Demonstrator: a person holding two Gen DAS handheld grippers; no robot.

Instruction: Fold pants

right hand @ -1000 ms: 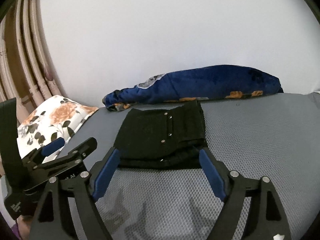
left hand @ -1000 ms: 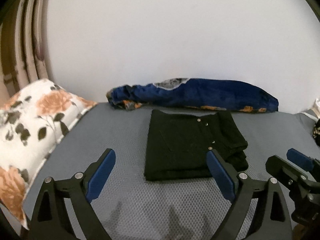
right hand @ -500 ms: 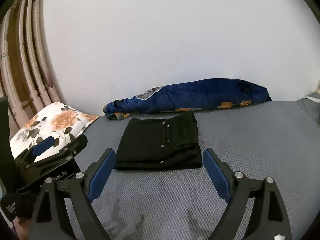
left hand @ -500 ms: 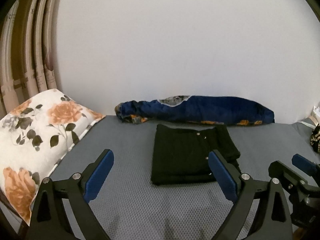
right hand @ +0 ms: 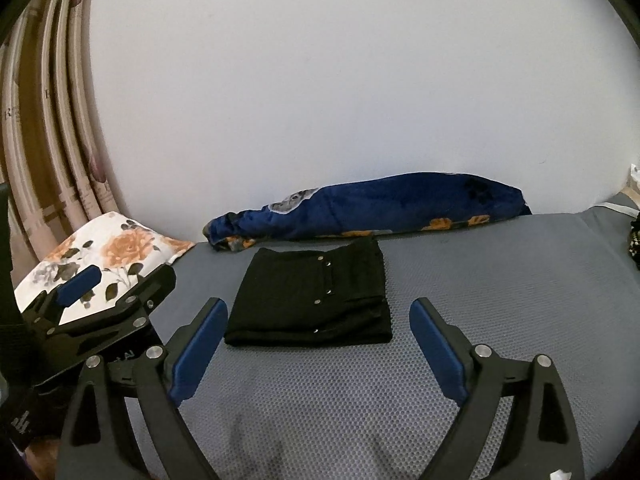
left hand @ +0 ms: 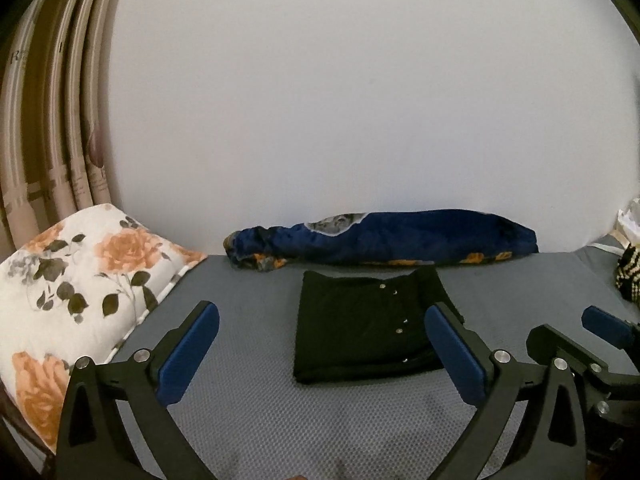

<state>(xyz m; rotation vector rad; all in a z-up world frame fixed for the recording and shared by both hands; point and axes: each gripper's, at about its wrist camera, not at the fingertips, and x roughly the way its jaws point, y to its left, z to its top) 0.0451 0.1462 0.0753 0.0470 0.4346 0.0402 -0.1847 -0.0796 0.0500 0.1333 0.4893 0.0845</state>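
The black pants (left hand: 360, 324) lie folded into a flat rectangle on the grey bed (left hand: 248, 400), with small metal snaps along one side; they also show in the right wrist view (right hand: 316, 296). My left gripper (left hand: 320, 322) is open and empty, held back from the pants on the near side. My right gripper (right hand: 318, 314) is open and empty, also on the near side and clear of the cloth. The right gripper shows at the right edge of the left wrist view (left hand: 592, 344), and the left gripper at the left of the right wrist view (right hand: 96, 300).
A rolled dark blue floral blanket (left hand: 384, 240) lies along the white wall behind the pants. A white floral pillow (left hand: 72, 292) sits at the left, with curtains (left hand: 60, 120) behind it. A dark striped item (left hand: 628, 276) is at the far right edge.
Both grippers have drawn back and lifted away from the pants, so the pants look smaller and farther off. The pants have not moved.
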